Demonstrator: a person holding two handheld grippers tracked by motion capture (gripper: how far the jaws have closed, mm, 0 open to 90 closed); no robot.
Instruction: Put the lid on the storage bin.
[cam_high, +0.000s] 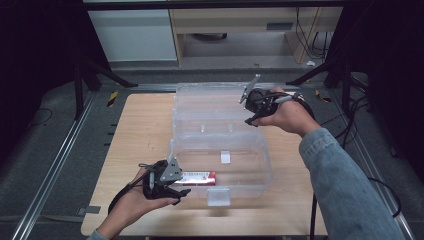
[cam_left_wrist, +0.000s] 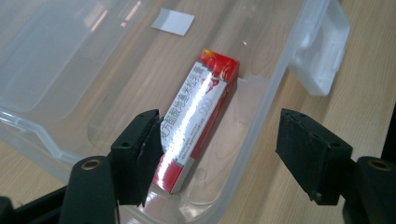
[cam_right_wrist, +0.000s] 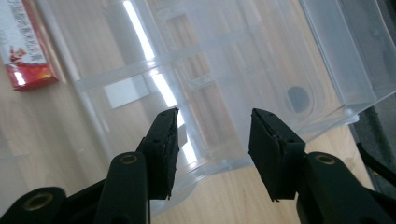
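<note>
A clear plastic box sits on the wooden table w/ its lid swung back; a red and white carton lies flat inside, at the near left corner by the front wall; the left gripper hangs at that corner, jaws apart, one inside the box just beside the carton, the other outside the wall, not pressing it; the right gripper is at the lid's far right edge, jaws apart w/ nothing gripped; a latch tab sticks out at the front.
</note>
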